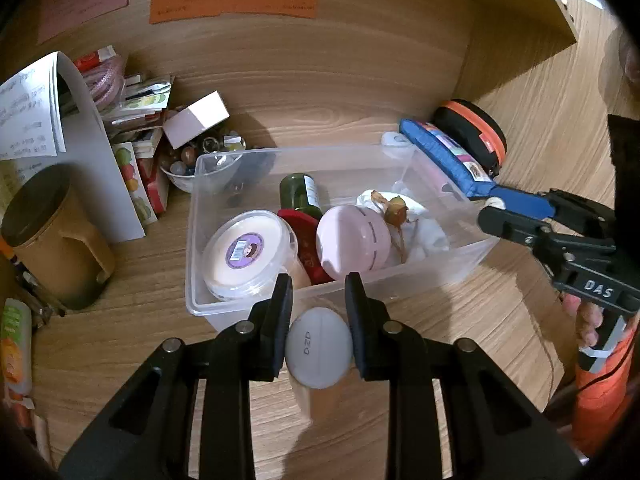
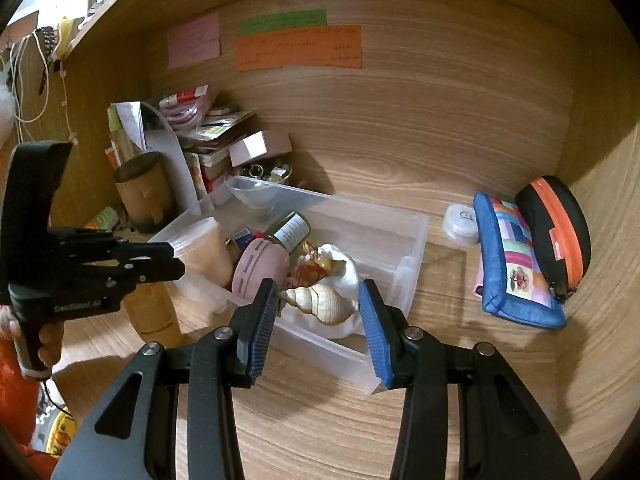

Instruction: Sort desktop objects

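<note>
Jar (image 1: 319, 347) clamped between left gripper (image 1: 319, 312) fingers, just short of bin (image 1: 472, 254) front wall. Right gripper (image 2: 319, 312) spread, gripping nothing — shell (image 2: 324, 301) sits between its pads inside bin. Pouch (image 2: 516, 260) lies right of it — well apart.

The clear bin (image 2: 404, 240) is crowded on its left by a tub (image 1: 246, 254), bottle (image 1: 300, 196) and pink case (image 1: 354, 242), leaving open room along its far right side.
</note>
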`<action>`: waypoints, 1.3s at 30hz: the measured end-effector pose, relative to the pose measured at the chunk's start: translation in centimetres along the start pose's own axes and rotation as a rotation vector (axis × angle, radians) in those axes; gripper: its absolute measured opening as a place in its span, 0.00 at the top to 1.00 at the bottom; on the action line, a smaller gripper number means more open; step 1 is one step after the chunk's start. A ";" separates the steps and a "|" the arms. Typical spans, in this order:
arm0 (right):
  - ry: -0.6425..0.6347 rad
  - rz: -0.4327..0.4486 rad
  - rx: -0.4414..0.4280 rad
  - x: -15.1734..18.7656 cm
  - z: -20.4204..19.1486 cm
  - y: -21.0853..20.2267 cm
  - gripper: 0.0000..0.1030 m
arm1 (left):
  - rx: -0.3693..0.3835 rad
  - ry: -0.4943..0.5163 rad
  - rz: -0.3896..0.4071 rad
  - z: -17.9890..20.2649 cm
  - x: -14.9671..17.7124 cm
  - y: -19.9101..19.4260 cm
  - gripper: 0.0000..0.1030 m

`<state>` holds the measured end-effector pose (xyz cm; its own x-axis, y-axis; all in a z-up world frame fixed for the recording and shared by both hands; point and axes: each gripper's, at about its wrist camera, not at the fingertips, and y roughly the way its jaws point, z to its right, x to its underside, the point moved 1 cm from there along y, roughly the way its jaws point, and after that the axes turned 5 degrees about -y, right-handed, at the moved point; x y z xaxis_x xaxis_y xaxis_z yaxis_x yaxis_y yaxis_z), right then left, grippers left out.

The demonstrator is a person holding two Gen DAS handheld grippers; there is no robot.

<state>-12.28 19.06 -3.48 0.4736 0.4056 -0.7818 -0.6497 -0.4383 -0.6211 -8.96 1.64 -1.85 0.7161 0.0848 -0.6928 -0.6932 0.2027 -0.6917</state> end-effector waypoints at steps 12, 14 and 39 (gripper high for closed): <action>0.030 0.017 -0.014 -0.9 1.0 0.6 0.63 | 0.036 0.002 0.053 0.4 -3.2 -2.5 0.75; 0.029 0.024 -0.013 -1.3 1.1 0.5 0.63 | 0.052 0.002 0.066 0.4 -4.1 -3.2 0.75; 0.017 -0.028 -0.071 -2.4 1.6 5.7 0.63 | 0.009 0.024 0.071 -0.1 -10.4 2.6 0.75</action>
<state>-18.11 16.91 -5.03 0.5016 0.4053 -0.7643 -0.5926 -0.4826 -0.6449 -18.21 1.17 3.56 0.6628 0.0760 -0.7450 -0.7415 0.2056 -0.6387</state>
